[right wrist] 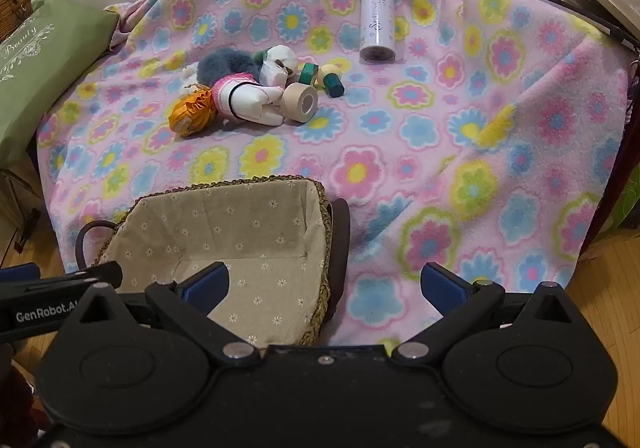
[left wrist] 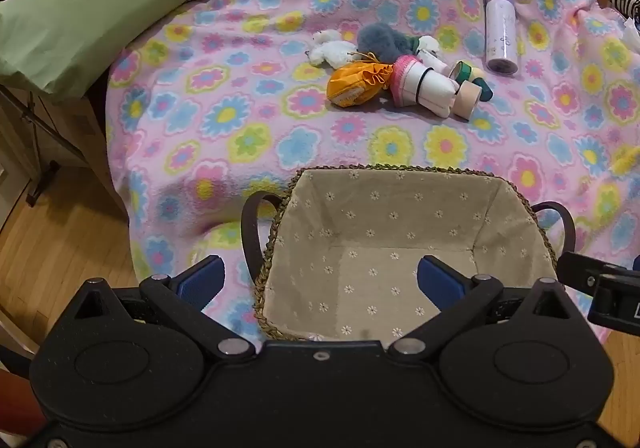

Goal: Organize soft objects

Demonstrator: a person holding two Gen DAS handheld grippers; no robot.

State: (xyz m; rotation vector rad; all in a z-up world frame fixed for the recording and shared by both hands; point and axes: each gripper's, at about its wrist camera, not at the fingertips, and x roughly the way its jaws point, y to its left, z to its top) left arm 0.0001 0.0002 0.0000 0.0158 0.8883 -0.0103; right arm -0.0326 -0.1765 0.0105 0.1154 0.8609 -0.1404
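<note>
Writing noted: "Beauty" in white script w/ floral scrollwork on green pillow (left wrist: 76,12), far left; "GenRobot.AI" (end cut off) in white on black body of left gripper (left wrist: 320,276), as seen at left edge of right wrist view. Faint script on white bottle (right wrist: 377,18) w/ purple cap, not legible. Both grippers angled steeply down over near edge of flowered blanket (right wrist: 500,120). Left gripper: jaws spread wide, nothing held, blue pads hanging above lined basket (left wrist: 400,244), which is set on blanket at near edge, empty, dark handle each side. Right gripper (right wrist: 324,284): jaws likewise wide apart, nothing between them, one pad over basket's right end, other over bare blanket. Soft items clustered mid-blanket, well apart from basket: white plush toy (left wrist: 330,48), grey plush toy (left wrist: 380,42), orange drawstring pouch (left wrist: 356,82), white rolled cloth w/ pink trim (left wrist: 420,86) bound by black band. Mixed in, touching: beige tape roll (right wrist: 300,96), green tape roll (right wrist: 309,74), small green cylinder (right wrist: 334,85). Bottle lies beyond cluster, to its right.
</note>
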